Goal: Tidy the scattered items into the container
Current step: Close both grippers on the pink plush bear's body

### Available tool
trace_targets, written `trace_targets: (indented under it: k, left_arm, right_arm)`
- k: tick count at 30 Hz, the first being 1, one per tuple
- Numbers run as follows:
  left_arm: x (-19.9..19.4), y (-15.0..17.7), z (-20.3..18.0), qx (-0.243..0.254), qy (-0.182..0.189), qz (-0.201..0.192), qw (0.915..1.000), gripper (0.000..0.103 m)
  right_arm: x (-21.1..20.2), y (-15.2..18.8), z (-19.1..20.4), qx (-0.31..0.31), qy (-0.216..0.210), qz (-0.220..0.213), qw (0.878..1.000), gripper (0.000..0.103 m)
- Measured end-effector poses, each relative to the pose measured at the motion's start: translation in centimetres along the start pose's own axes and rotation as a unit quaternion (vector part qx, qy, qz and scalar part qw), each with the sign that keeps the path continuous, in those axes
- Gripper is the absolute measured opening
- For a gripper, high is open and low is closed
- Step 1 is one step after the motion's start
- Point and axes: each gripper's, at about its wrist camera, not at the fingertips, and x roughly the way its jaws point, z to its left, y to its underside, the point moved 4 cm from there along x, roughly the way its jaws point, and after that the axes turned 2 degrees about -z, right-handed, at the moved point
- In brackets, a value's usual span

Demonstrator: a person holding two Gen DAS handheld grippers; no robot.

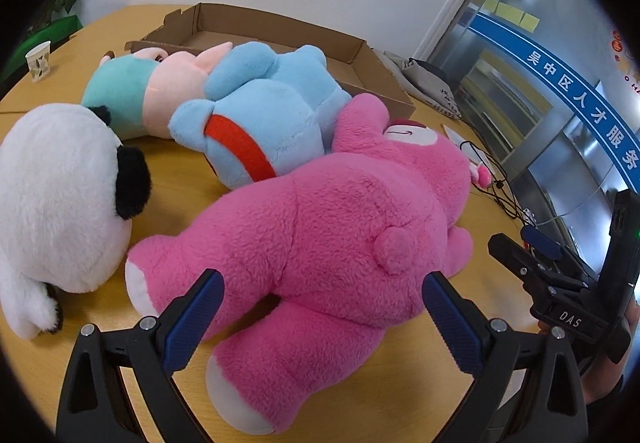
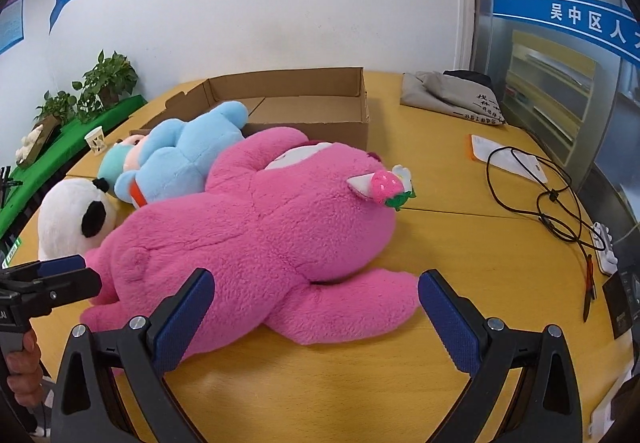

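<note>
A big pink plush bear (image 1: 328, 239) lies on the wooden table, also in the right wrist view (image 2: 256, 235). My left gripper (image 1: 324, 319) is open with its fingers on either side of the bear's rump and legs. My right gripper (image 2: 316, 315) is open around the bear's arm. Behind lie a light blue plush (image 1: 256, 115), a pink-and-teal plush (image 1: 136, 91) and a white panda plush (image 1: 60, 195). The open cardboard box (image 1: 372, 59) stands at the back, empty in the right wrist view (image 2: 308, 111).
A paper cup (image 1: 39, 61) stands at the far left. A grey cloth bag (image 2: 452, 95), a paper sheet (image 2: 504, 159), black cables (image 2: 536, 199) and a white power strip (image 2: 606, 247) lie on the right. Potted plants (image 2: 108, 79) stand beyond the table.
</note>
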Motion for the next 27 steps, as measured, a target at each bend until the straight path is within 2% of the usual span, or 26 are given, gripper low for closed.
trace_targets:
  k: [16,27]
  left_arm:
    - [-0.8,-0.8,2.5,-0.02,0.011,0.011,0.9997,0.1]
    - [0.6,-0.4,2.0,-0.032,0.032,0.033,0.9984,0.1]
  right_arm:
    - [1.1,-0.4,1.1,-0.022,-0.006,0.007,1.0,0.103]
    - [1.3,-1.1,1.3,-0.044,-0.006,0.004,0.999,0.103]
